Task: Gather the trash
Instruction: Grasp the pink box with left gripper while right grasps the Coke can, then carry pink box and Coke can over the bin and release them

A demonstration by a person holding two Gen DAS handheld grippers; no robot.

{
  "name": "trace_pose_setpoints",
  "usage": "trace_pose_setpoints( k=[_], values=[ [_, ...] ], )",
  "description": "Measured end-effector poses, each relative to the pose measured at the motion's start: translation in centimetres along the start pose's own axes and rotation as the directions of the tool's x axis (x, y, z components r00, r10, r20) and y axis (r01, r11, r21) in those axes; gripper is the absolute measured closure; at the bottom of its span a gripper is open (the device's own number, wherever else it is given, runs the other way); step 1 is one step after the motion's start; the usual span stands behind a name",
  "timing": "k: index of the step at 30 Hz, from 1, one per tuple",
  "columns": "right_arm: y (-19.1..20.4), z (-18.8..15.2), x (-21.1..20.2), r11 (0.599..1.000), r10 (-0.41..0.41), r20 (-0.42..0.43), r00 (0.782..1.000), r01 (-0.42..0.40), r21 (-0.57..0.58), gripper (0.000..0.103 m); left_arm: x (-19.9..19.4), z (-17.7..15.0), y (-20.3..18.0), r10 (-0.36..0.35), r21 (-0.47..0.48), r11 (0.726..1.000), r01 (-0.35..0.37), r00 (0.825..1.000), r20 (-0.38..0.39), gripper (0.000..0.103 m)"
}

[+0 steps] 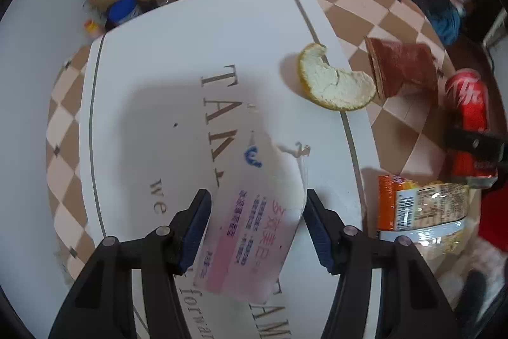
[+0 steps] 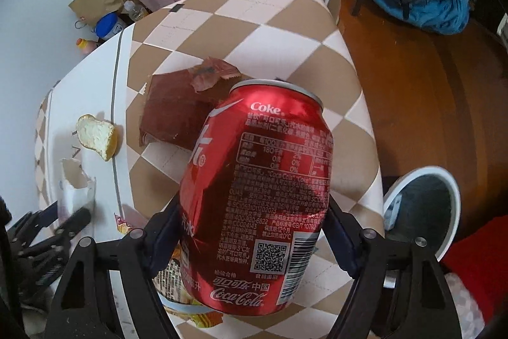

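1. The right gripper has its jaws clamped on the red Coke can, lifted over the checked desk; its base hides a snack packet
2. The left gripper jaws straddle a torn clear wrapper without touching it; its near end is cut off
3. Orange peel lies far right

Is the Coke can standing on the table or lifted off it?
Lifted and tilted: the right gripper is shut on the Coke can, its base hanging above a snack wrapper. Contents: cannot tell.
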State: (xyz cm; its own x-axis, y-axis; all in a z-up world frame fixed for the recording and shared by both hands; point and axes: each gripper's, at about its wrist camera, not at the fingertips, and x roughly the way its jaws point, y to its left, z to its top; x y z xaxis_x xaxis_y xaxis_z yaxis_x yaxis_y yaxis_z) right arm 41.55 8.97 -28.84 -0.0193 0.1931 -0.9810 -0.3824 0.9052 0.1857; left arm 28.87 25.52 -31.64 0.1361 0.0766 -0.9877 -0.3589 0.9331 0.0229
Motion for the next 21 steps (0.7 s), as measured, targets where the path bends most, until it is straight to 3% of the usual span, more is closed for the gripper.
trace_pose_setpoints(
  k=[6, 8, 11, 21],
  values=[
    [-0.6, 0.0, 0.3, 0.998, 0.053, -0.003, 0.999, -0.053, 0.024, 0.02, -0.2, -0.1, -0.7, 0.019, 0.012, 1.0, -0.019, 1.0, 0.019, 0.047],
    [-0.6, 0.0, 0.4, 0.999, 0.048, 0.0, 0.999, -0.048, 0.024, 0.02, -0.5, -0.3, -0.8, 0.03, 0.003, 1.0, -0.03, 0.999, 0.041, 0.056],
    [-0.5, -0.3, 0.4, 0.999, 0.044, 0.016, 0.999, -0.044, 0.019, 0.021, -1.2, -1.1, -0.7, 0.055, -0.024, 0.998, -0.053, 0.996, 0.064, 0.056],
    [0.2, -1.9, -0.7, 0.999, -0.016, 0.097, 0.995, 0.021, -0.045, 0.022, -4.4, -2.7, 0.1, 0.172, -0.149, 0.978, -0.146, 0.968, 0.182, 0.056]
  ],
)
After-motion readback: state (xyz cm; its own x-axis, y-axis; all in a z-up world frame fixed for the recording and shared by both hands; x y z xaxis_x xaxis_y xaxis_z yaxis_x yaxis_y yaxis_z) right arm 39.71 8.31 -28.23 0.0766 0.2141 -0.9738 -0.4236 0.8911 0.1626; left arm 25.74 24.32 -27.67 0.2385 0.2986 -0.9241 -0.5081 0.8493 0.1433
